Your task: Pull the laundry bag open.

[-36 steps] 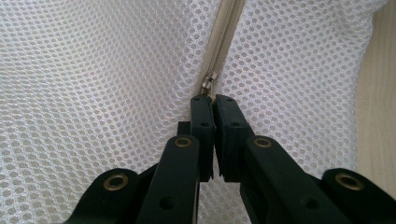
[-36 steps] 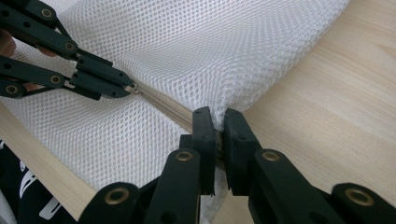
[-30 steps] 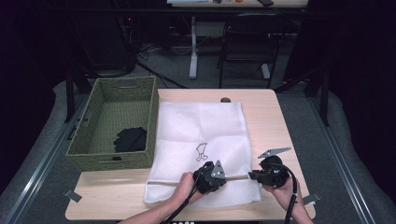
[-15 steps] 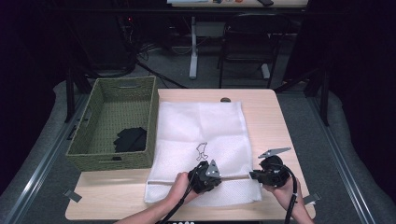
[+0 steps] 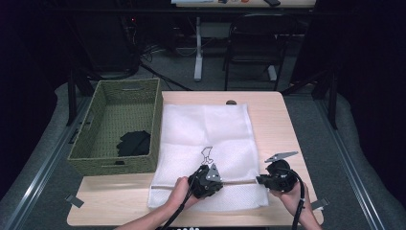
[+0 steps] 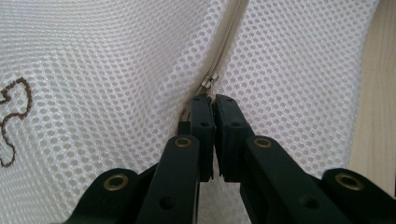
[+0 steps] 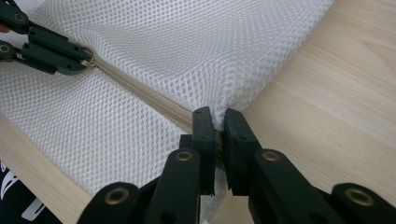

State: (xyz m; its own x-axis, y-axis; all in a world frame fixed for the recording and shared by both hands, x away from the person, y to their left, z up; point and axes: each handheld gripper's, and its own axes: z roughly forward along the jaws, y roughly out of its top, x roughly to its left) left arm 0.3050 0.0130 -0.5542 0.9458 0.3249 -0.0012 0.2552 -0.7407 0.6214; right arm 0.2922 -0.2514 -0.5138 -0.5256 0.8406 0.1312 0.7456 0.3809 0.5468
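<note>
Leftward along the zip line, the left gripper [image 5: 214, 183] sits slightly farther from the right gripper [image 5: 259, 180] than a second ago, suggesting the zipper is opening. Its jaws pinch the small metal zipper pull [image 6: 210, 82] of the white mesh laundry bag [image 5: 206, 139], which lies flat on the pale wooden table [image 5: 282, 124]. The right gripper's jaws clamp the bag's edge at the zipper end, anchoring it.

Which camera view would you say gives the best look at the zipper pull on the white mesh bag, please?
The left gripper view: the zipper pull sits sharp and close, just beyond the left hand-held gripper, shut on the zipper. The right gripper view shows that spot far off at its upper left edge; in the high view it is too small to make out.
</note>
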